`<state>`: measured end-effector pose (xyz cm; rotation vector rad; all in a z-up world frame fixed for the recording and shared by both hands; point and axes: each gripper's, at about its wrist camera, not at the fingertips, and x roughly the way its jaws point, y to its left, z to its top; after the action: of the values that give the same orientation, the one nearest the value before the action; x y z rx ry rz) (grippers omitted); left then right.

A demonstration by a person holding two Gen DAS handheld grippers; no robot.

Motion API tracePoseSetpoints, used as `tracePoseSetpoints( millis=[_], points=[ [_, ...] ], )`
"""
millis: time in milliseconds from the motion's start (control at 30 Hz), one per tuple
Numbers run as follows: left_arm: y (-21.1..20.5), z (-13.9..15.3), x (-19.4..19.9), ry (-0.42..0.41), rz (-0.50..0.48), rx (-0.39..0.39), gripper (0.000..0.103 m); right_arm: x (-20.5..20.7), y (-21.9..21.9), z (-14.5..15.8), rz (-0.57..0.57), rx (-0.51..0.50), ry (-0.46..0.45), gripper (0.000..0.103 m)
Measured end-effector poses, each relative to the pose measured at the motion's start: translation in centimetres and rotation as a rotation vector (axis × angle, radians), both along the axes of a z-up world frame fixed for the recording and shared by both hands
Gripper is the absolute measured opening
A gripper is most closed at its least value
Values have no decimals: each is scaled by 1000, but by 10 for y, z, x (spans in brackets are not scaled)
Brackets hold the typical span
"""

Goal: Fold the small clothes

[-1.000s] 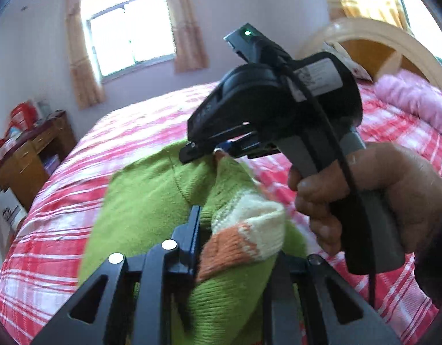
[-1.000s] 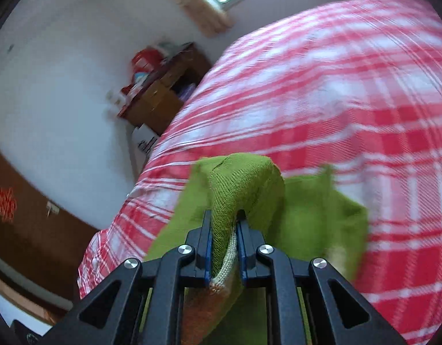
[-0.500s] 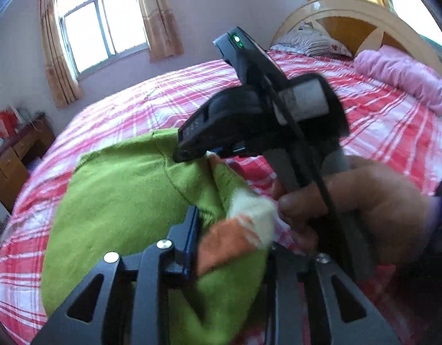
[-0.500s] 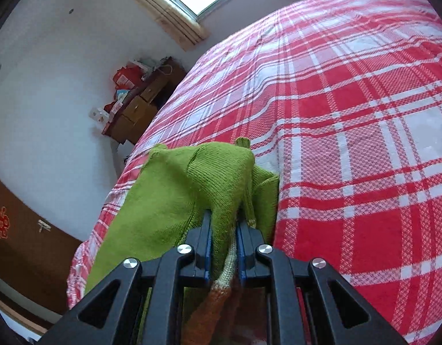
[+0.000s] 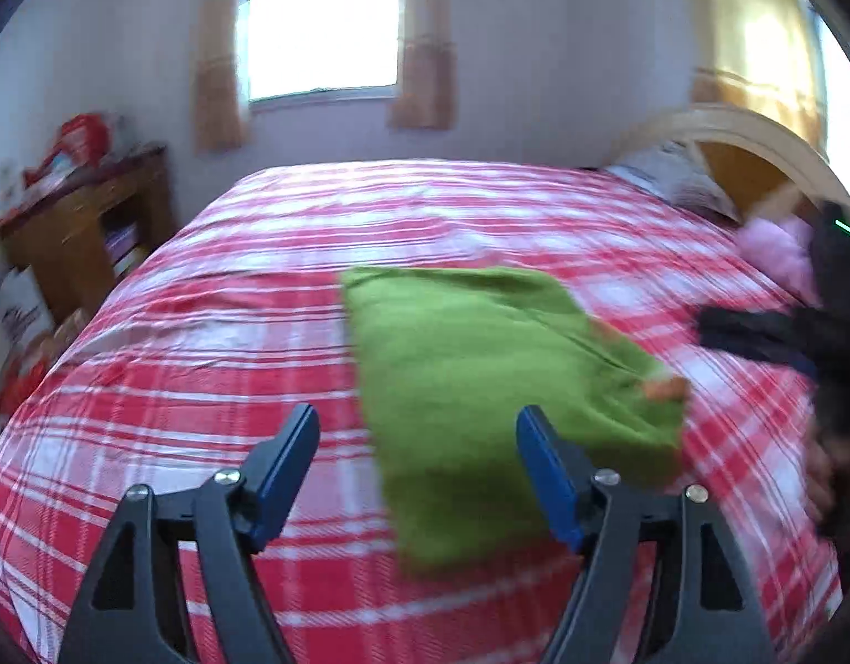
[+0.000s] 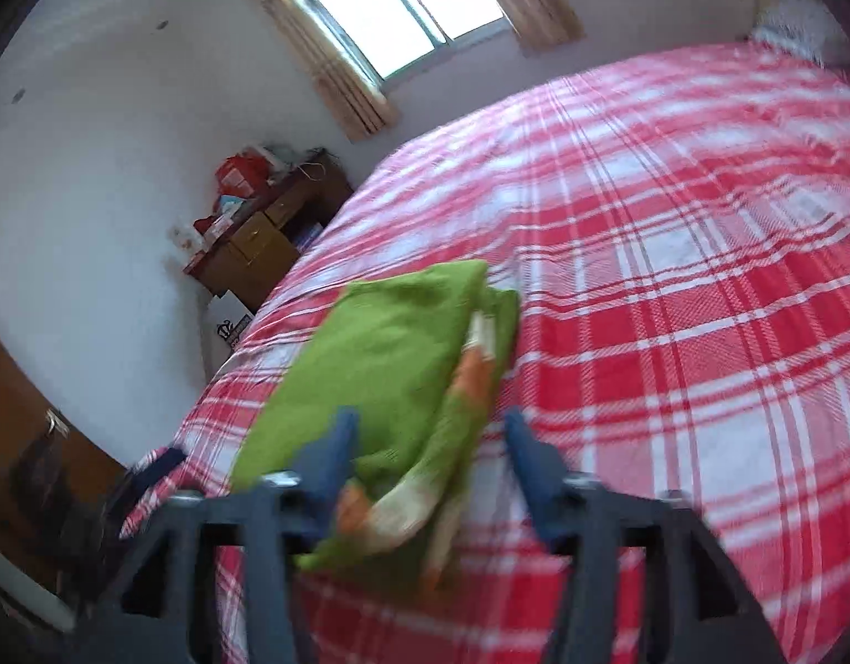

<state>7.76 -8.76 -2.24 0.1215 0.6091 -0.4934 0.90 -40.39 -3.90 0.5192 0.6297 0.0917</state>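
A green knitted sweater [image 5: 480, 365] lies folded on the red-and-white checked bed [image 5: 203, 354], with an orange and white cuff [image 5: 665, 387] showing at its right edge. My left gripper [image 5: 416, 431] is above the bed with its jaws opening, its blue pads apart and off the cloth. In the right wrist view the same green sweater [image 6: 386, 365] lies with its orange and white trim [image 6: 469, 371] along the right side. My right gripper [image 6: 428, 437] has its jaws opening above the sweater's near end, pads clear of it. The right gripper's black body [image 5: 779, 326] shows at the right.
A wooden desk [image 5: 87, 221] with red clutter stands left of the bed. A window [image 5: 320, 33] with curtains is on the far wall. A curved headboard [image 5: 757, 144], a pillow [image 5: 674, 182] and a pink blanket [image 5: 773, 249] are at the right.
Both grippers let go of the sweater's sleeve and edge, opened wide and pulled back. The sweater now lies flat and folded on the bed. The right gripper moved to the right in the left view.
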Motion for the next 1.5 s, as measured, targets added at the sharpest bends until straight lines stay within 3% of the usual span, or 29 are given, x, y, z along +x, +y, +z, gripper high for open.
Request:
tracePoseSetpoints(
  millis=[167,300,367,400,433,500,600,700,767,867,967,1000,1100,1200,1233,1267,1300,1333,1433,1500],
  points=[
    [-7,-21,36,72,82,30,76,4,57,14,160,-147,-7,68],
    [-23,-43,40,129,90,95,76,31,86,-11,224,-286,124,68],
    [-27,-48,36,127,91,98,77,38,92,-32,223,-330,208,55],
    [-29,-48,36,128,91,103,77,40,92,-40,215,-341,235,39],
    [-31,-49,35,130,87,108,77,37,89,-45,202,-319,248,27],
    [-34,-48,33,122,79,119,77,25,80,-46,212,-181,221,10],
    [-31,-46,37,139,57,108,79,-6,50,-37,164,35,123,9],
    [-22,-53,47,206,74,56,92,-26,17,-59,35,206,133,9],
    [-18,-57,49,235,70,30,93,-34,14,-76,18,255,135,9],
    [-14,-50,44,223,47,42,93,-40,11,-76,12,296,107,9],
    [0,-27,38,159,56,25,92,-44,7,-54,-29,167,140,16],
    [6,-19,38,131,64,12,92,-42,2,-46,-54,117,139,24],
    [11,-2,49,75,116,-3,93,-46,-2,-2,-145,-70,61,74],
    [-2,-4,71,68,171,11,93,-29,10,31,-101,-164,-37,77],
    [-8,-7,76,66,181,19,93,-13,19,39,-84,-212,-44,74],
    [-16,-12,82,70,198,38,93,3,23,41,-79,-251,-35,65],
    [-22,-16,85,80,209,50,92,18,31,41,-72,-301,-19,23],
    [-27,-22,88,97,212,51,92,43,39,36,-37,-355,24,3],
    [-44,-40,88,118,196,75,90,94,44,5,28,-375,112,3],
    [-57,-51,84,85,204,122,90,122,47,-23,56,-445,189,3]
  ],
)
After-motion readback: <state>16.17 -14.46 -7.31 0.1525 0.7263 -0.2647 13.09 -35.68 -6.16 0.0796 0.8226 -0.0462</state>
